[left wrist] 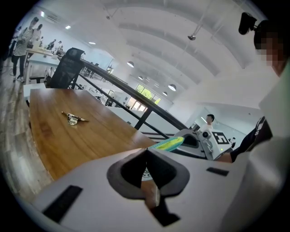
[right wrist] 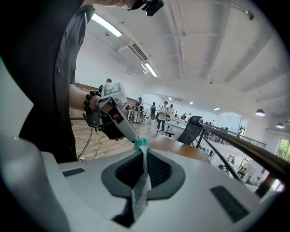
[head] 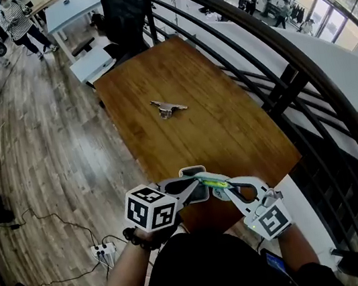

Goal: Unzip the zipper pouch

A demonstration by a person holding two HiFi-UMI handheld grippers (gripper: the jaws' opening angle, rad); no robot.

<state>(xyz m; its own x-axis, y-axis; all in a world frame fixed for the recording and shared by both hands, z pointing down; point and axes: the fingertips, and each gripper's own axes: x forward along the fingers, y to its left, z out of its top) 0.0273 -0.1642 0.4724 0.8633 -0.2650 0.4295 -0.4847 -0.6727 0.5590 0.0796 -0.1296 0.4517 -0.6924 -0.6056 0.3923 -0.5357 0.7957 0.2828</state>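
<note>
Green-yellow fabric, the zipper pouch (head: 212, 181), hangs in the air at lower centre of the head view, its long axis running left to right between the left gripper (head: 194, 186) and the right gripper (head: 220, 192). Both sets of fingers are pressed together on it: the left on a tan bit, likely the pull, and the right on a pale fold. Just beyond it lies the wooden counter (head: 178, 57) — a metal clip (head: 168, 109) well apart, a curved railing (head: 272, 89) at right.
</note>
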